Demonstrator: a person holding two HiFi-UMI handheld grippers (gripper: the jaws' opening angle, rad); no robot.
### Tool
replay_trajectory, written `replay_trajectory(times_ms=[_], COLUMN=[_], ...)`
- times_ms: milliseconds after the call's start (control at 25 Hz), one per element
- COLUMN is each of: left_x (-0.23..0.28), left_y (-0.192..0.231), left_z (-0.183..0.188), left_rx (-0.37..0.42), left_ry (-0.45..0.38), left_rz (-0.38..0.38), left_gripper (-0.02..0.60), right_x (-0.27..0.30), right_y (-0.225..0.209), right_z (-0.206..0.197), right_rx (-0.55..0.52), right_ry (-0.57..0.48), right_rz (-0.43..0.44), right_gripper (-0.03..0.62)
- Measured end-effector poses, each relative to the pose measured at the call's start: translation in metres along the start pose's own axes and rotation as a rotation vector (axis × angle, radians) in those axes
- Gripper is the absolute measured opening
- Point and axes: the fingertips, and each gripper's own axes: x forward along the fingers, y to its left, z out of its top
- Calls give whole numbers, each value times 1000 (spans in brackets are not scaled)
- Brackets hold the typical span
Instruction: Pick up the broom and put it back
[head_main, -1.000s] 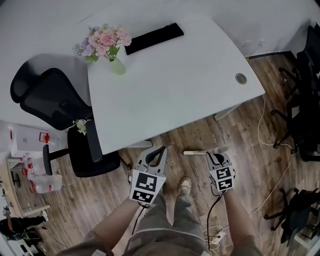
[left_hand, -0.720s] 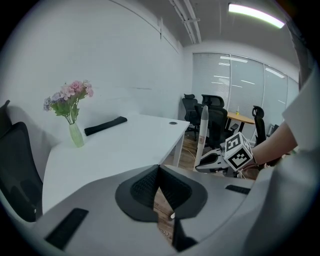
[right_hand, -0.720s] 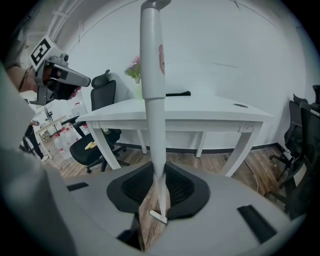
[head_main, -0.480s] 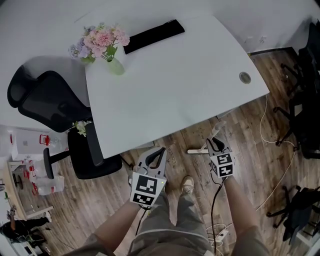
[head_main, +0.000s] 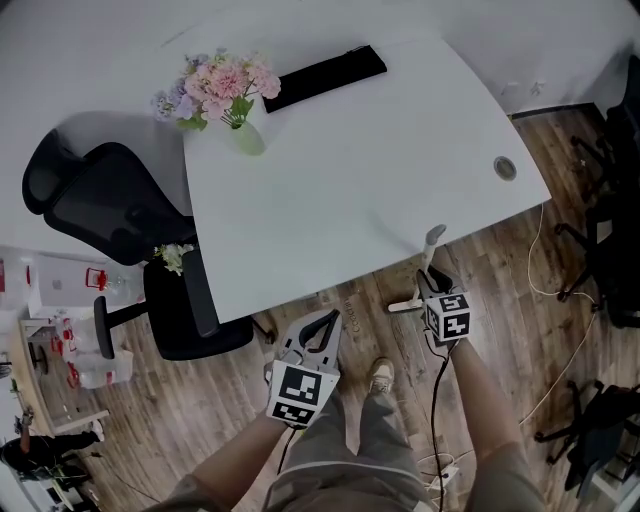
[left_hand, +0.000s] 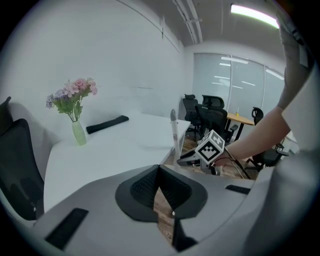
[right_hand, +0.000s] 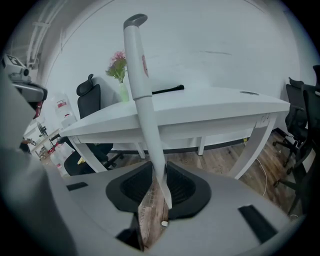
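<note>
The broom is white, with a long handle (head_main: 431, 243) and a head (head_main: 402, 306) down on the wood floor. It stands almost upright against the white table's (head_main: 350, 160) front edge. My right gripper (head_main: 428, 286) is shut on the lower handle. In the right gripper view the handle (right_hand: 142, 100) rises between the pads of the right gripper (right_hand: 157, 186), whose jaws are opening. My left gripper (head_main: 324, 320) hangs over the floor left of it, shut on nothing. The left gripper view shows the left gripper's (left_hand: 160, 173) fingers meeting, with the broom handle (left_hand: 174, 132) and the right gripper (left_hand: 184, 159) beyond.
A vase of pink flowers (head_main: 226, 92) and a black strip (head_main: 325, 76) sit on the table's far side. A black office chair (head_main: 112, 212) stands at the left. More dark chairs (head_main: 615, 200) and a loose cable (head_main: 545, 262) are at the right. A person's shoe (head_main: 380, 375) is below.
The right gripper has carried the broom up and right in the head view, closer to the table's front edge, and the handle now rises past that edge. The left gripper has stayed put.
</note>
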Motion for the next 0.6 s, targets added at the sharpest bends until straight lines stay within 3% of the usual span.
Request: replay_trajectory(times_ms=[240,400,600], left_x=[-4,-11,-20], left_y=[8,19,21], left_z=[7,14,39], left_rx=[-3,10,17], left_ry=[-37,-50,-105], left_rz=[9,21,21], left_gripper=[15,15,15], right_x=[-2,-25,-84], right_y=[2,7,11], right_z=[-2,20,67], right_rx=[9,101,103], right_ry=[34,-41,-151], right_rz=[-24,-24,-21], right_gripper=[147,146,124])
